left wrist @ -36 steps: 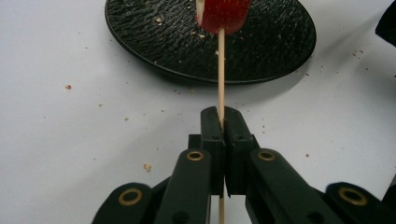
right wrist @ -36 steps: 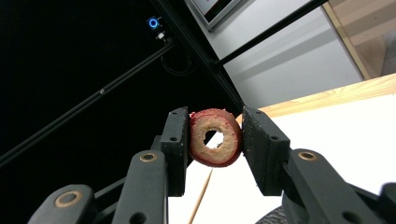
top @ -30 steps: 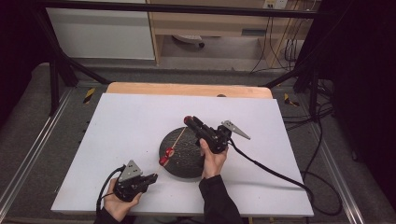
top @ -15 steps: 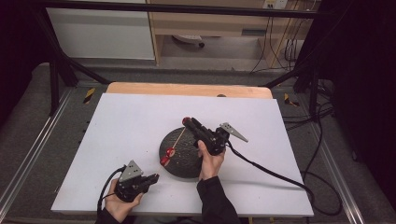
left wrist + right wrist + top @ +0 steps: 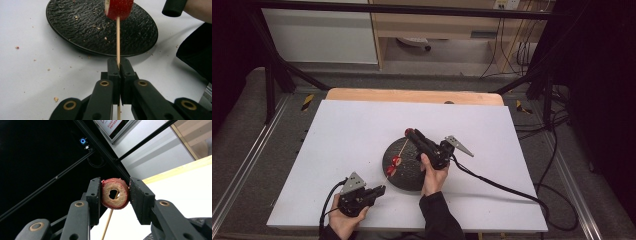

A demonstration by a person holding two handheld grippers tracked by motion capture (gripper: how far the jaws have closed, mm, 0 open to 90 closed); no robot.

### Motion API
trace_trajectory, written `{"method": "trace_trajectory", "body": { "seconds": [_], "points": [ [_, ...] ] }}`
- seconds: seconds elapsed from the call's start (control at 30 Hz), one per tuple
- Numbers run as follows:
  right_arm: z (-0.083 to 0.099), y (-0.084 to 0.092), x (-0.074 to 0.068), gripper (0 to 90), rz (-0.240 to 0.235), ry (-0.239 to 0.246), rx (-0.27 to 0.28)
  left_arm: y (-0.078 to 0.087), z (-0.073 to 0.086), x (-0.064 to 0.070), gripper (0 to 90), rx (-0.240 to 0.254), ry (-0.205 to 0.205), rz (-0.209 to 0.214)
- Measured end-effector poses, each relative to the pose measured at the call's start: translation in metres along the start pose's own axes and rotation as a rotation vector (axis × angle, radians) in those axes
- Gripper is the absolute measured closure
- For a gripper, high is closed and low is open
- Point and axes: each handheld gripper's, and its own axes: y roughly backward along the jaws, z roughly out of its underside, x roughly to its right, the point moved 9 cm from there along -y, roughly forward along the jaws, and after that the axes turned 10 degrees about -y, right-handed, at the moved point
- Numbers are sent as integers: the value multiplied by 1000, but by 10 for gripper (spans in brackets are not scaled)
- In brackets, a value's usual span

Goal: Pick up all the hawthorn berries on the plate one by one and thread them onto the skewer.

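- Your right gripper [image 5: 412,134] now sits slightly nearer you and further left over the black plate [image 5: 404,176] than a second ago, with its grey plate pointing further right.
- The red ring slice [image 5: 115,193] it carries now sits at the far tip of the wooden skewer [image 5: 398,154].
- Your right hand [image 5: 432,175] lies lower on the tabletop [image 5: 337,135], its wrist closer to the near edge.

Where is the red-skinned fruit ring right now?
The fruit ring is pinched between the right gripper jaws, above the black plate at mid-table in the high view, at the skewer tip.
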Motion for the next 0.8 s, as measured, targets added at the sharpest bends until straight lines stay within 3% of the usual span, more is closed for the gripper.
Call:
{"method": "trace_trajectory", "body": {
  "seconds": [0.4, 0.5, 0.53, 0.8],
  "points": [
    [0, 1, 0, 633, 3, 2, 21, 1, -1, 4, 883, 16, 9, -29],
    [-2, 0, 0, 633, -2, -17, 45, 0, -1, 6, 883, 23, 9, -38],
    [-2, -1, 0, 634, -7, -44, 47, 0, -2, 7, 883, 30, 10, -41],
    [8, -1, 3, 634, -8, -70, 25, -9, -5, 14, 882, 28, 28, -53]
  ]
}}
